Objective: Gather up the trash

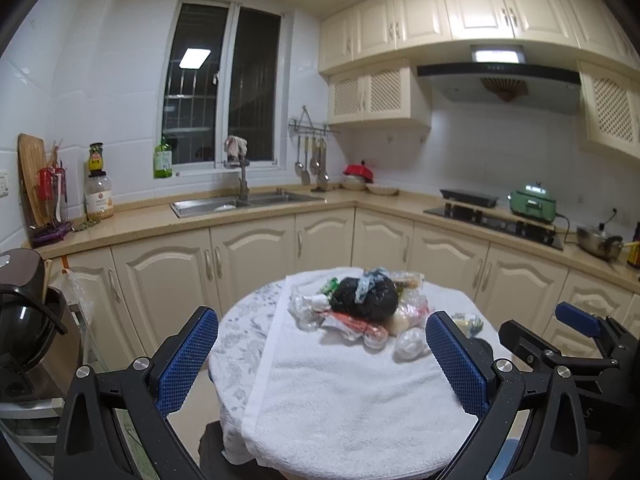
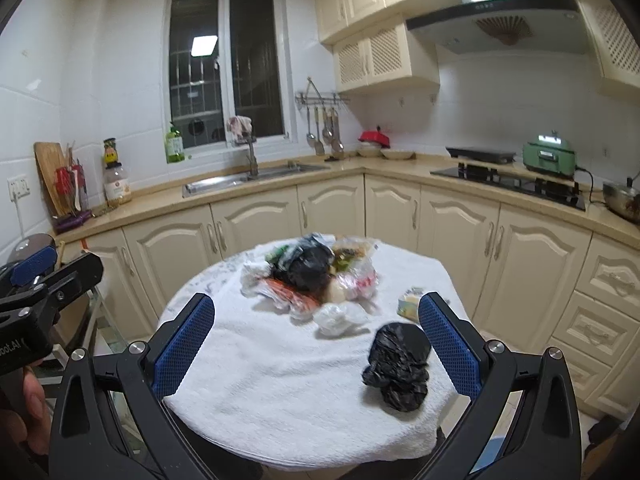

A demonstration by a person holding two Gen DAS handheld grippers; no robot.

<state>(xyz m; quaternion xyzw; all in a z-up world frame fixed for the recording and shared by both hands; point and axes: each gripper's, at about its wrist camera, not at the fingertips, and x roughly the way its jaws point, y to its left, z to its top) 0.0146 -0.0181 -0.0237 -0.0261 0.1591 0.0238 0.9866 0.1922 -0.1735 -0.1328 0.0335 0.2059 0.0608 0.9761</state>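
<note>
A small round table (image 2: 224,312) covered with a white towel (image 1: 340,392) stands in the middle of a kitchen with cream cabinets. A heap of trash (image 2: 312,280) lies on the far half of the towel: a knotted black bag (image 1: 366,296) on top, crumpled clear plastic wrappers, a red-orange packet and a crushed white wad at the near edge of the heap. In the right wrist view, a second crumpled black plastic bag (image 2: 398,368) lies apart from the heap, nearer the camera and just beside the right gripper's right finger. A small yellow packet (image 2: 409,303) sits near the table's right edge. The left gripper (image 1: 322,358) hangs above the near side of the towel, its blue-padded jaws spread wide and holding nothing. The right gripper (image 2: 316,346) is likewise spread wide and empty, with the heap seen beyond the gap between its fingers. Each gripper shows at the side of the other's view. Behind the table a beige countertop (image 1: 140,226) carries a steel sink (image 1: 240,202), and a green cooker (image 2: 550,156) stands near the stove on the right.
</note>
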